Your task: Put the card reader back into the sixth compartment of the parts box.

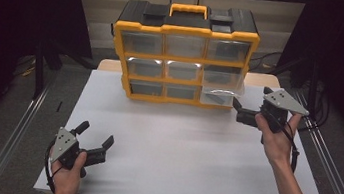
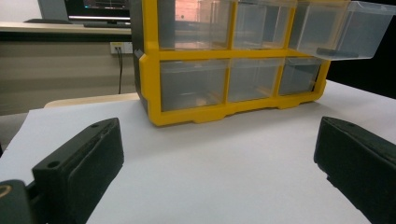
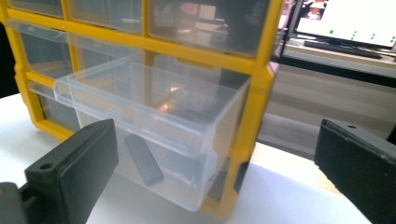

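Dim room, bright tabletop, soft blur

The organiser (image 1: 184,53) has a glossy yellow plastic frame and a matt black plastic top; its drawers (image 1: 185,45) are clear, smooth plastic that catches the light; the pulled-out drawer (image 3: 154,126) holds a dark matt bar (image 3: 143,159); the table top (image 1: 177,153) looks like matt white board; both grippers' jaws are matt black plastic.
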A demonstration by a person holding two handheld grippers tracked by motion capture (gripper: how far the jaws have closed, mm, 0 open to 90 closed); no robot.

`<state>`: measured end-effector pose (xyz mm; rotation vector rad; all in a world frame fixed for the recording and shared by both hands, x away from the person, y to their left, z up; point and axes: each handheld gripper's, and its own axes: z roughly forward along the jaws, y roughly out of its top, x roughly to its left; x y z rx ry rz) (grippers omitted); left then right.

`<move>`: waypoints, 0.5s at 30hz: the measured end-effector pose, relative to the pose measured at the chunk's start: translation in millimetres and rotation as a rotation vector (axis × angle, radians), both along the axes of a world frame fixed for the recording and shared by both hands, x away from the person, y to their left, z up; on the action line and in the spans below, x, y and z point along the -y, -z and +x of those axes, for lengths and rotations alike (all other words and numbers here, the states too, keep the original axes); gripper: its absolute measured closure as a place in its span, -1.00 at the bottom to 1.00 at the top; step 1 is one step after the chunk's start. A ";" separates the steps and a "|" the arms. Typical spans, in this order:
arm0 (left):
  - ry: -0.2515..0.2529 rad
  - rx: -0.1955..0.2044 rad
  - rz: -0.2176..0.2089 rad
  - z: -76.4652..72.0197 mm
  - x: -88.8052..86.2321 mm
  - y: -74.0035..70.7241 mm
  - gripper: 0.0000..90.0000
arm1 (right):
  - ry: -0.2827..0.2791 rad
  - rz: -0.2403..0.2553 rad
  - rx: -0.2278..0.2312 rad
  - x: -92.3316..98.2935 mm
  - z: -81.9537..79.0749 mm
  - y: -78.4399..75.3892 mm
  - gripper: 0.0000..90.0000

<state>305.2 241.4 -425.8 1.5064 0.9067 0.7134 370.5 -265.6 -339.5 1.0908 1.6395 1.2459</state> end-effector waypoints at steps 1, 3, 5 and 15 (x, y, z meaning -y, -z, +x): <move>-0.002 0.002 -0.001 0.0 0.1 -0.2 -0.96 | 0.000 0.000 0.000 0.0 0.0 0.0 -1.00; -0.002 0.007 0.002 -0.4 -0.3 -0.9 -0.96 | 0.013 -0.007 -0.001 1.9 -2.9 4.2 -1.00; -0.007 0.010 0.005 -0.8 -0.9 -1.3 -0.96 | 0.017 -0.006 0.003 3.3 -6.1 7.8 -1.00; -0.011 0.004 0.000 -0.9 -0.6 -1.1 -0.96 | 0.037 0.029 -0.012 5.4 -31.3 23.2 -1.00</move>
